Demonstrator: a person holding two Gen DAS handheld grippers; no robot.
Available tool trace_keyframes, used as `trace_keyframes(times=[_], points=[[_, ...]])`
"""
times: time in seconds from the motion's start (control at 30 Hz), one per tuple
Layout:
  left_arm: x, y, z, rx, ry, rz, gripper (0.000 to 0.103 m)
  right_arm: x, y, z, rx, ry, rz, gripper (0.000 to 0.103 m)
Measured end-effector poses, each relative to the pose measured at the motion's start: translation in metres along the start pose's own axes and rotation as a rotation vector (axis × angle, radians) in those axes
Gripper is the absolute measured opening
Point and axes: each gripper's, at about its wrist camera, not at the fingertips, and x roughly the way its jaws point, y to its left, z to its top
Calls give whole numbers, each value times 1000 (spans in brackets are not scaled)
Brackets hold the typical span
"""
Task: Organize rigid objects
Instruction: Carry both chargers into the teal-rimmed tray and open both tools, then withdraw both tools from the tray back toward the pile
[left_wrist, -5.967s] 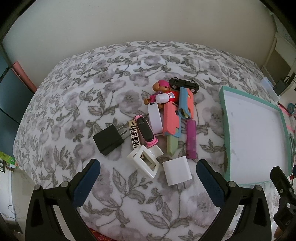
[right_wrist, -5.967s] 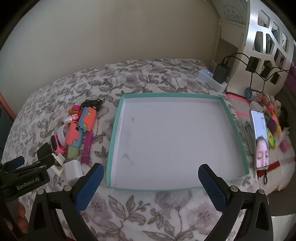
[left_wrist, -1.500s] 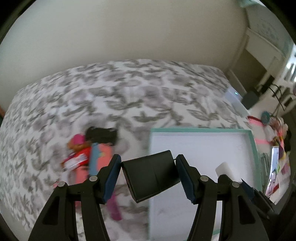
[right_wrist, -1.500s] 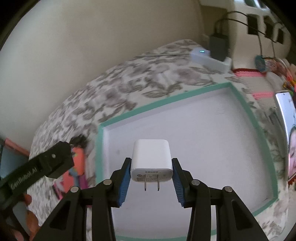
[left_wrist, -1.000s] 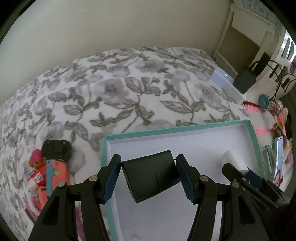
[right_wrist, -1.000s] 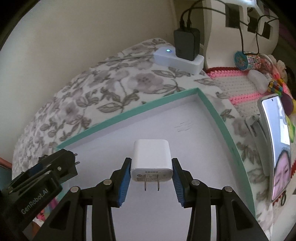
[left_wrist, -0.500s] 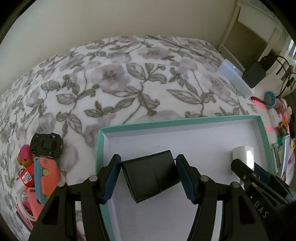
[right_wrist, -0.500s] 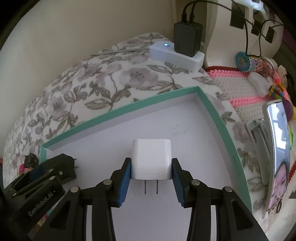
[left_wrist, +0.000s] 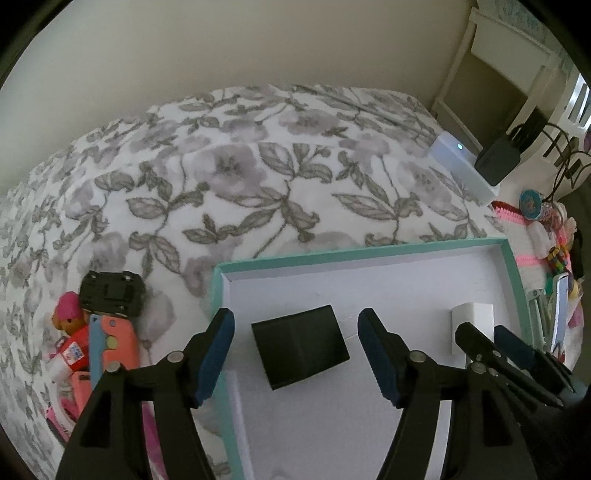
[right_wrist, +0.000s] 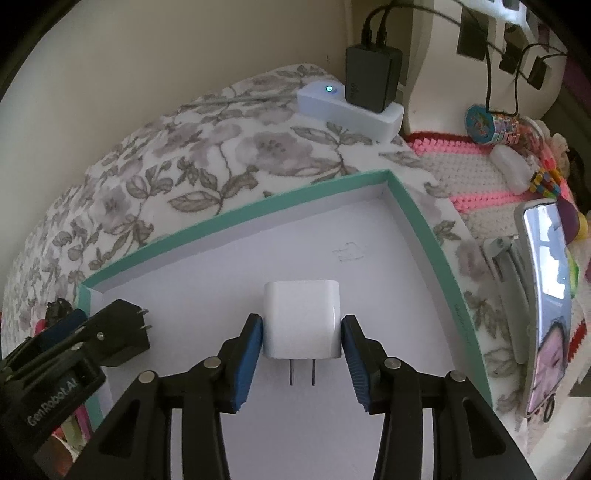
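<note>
A teal-rimmed white tray (left_wrist: 388, 250) lies on the flowered bedspread; it also shows in the right wrist view (right_wrist: 236, 217). My left gripper (left_wrist: 295, 345) is open, with the black plug adapter (left_wrist: 300, 350) lying loose on the tray floor between its fingers. The adapter also shows in the right wrist view (right_wrist: 122, 332). My right gripper (right_wrist: 302, 350) has its pads against the sides of the white plug adapter (right_wrist: 301, 319), which rests on the tray floor near the right wall, prongs toward me. The white adapter also shows in the left wrist view (left_wrist: 471, 321).
Left of the tray lie a black toy car (left_wrist: 110, 293), a pink-capped doll (left_wrist: 68, 321), and coral-and-blue pieces (left_wrist: 110, 343). A white power strip with a black charger (right_wrist: 354, 107) sits at the bed's far corner. A phone (right_wrist: 546, 288) and small toys lie on a pink-trimmed mat.
Both grippers lowered onto the tray floor. My left gripper opened and let go of the black adapter. The white adapter now rests on the tray between the right pads.
</note>
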Motion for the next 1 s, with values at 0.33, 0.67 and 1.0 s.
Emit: trace_keyframes(times=[0.33, 0.67, 1.0], points=[[-32, 21, 2, -28, -56, 28, 85, -19, 3, -6, 6, -41, 3, 60], [-55, 56, -12, -115, -118, 47, 98, -35, 18, -20, -47, -98, 8, 86], [-76, 89, -39, -199, -159, 68, 98, -52, 21, -34, -37, -131, 30, 103]])
